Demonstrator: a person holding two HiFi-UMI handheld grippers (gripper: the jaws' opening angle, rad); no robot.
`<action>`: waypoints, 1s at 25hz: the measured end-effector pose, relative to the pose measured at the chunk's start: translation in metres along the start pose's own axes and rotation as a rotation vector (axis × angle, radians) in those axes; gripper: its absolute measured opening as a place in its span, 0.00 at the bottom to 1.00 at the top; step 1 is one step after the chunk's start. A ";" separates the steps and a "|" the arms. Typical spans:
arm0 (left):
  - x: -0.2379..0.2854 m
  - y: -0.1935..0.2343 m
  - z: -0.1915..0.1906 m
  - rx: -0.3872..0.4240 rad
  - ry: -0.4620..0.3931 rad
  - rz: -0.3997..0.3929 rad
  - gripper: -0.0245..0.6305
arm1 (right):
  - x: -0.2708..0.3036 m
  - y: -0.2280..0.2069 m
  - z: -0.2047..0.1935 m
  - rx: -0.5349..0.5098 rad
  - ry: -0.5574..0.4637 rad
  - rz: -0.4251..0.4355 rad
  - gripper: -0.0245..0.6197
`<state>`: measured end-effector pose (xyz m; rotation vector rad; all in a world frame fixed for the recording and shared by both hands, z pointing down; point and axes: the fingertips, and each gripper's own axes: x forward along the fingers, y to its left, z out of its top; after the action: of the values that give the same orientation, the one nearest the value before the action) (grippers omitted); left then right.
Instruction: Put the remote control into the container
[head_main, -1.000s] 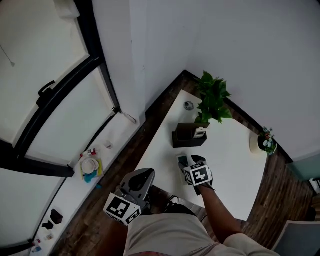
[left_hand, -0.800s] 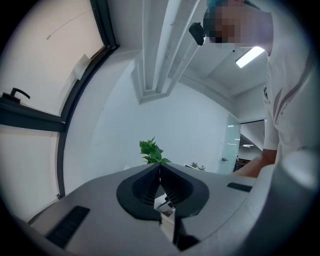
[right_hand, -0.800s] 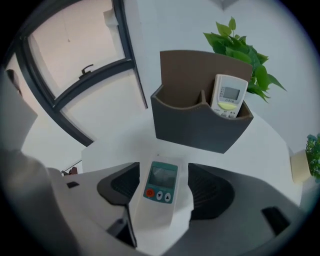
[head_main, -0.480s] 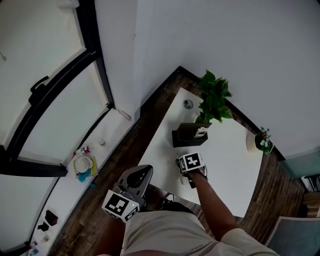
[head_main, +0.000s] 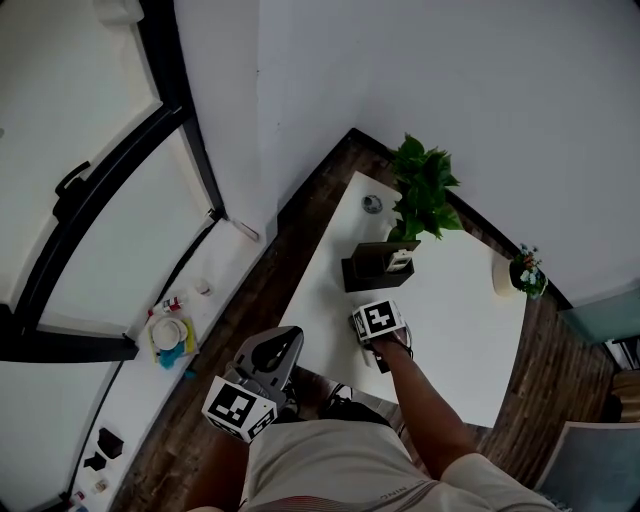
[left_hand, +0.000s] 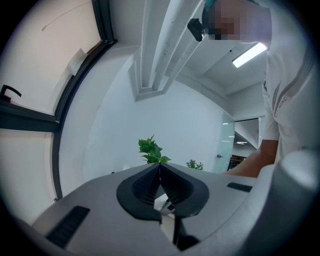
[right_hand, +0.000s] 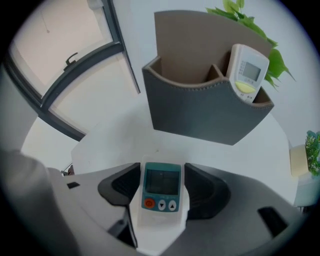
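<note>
The right gripper (right_hand: 161, 176) clamps the remote control (right_hand: 161, 192) near the container (right_hand: 200, 112); the left gripper (left_hand: 160, 181), jaws pressed together, holds nothing.

Over the last second the right gripper (right_hand: 161, 172) has travelled across the table (head_main: 470, 330) toward 11 o'clock in the head view, from well short of the container (head_main: 372, 272) to near its front wall, with a strip of bare tabletop between them. Its marker cube (head_main: 378, 319) has shifted toward 11 o'clock with it, and the forearm (head_main: 420, 400) behind it is stretched out longer. The remote control (right_hand: 161, 186) clamped between the jaws has come along — its screen end faces the container at 12 o'clock in the right gripper view.
</note>
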<state>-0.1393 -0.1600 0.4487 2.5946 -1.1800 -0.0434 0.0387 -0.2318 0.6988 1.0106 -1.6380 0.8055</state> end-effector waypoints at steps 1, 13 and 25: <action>0.000 -0.002 0.000 0.000 0.000 -0.004 0.05 | -0.007 0.002 0.002 -0.010 -0.032 0.000 0.47; 0.014 -0.026 -0.007 -0.002 0.024 -0.039 0.05 | -0.119 0.013 0.017 -0.047 -0.483 0.038 0.46; 0.023 -0.047 -0.009 -0.009 0.031 -0.061 0.05 | -0.230 0.000 0.101 -0.109 -1.093 0.021 0.46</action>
<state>-0.0887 -0.1452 0.4465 2.6134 -1.0873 -0.0210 0.0304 -0.2665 0.4500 1.4739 -2.5533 0.1097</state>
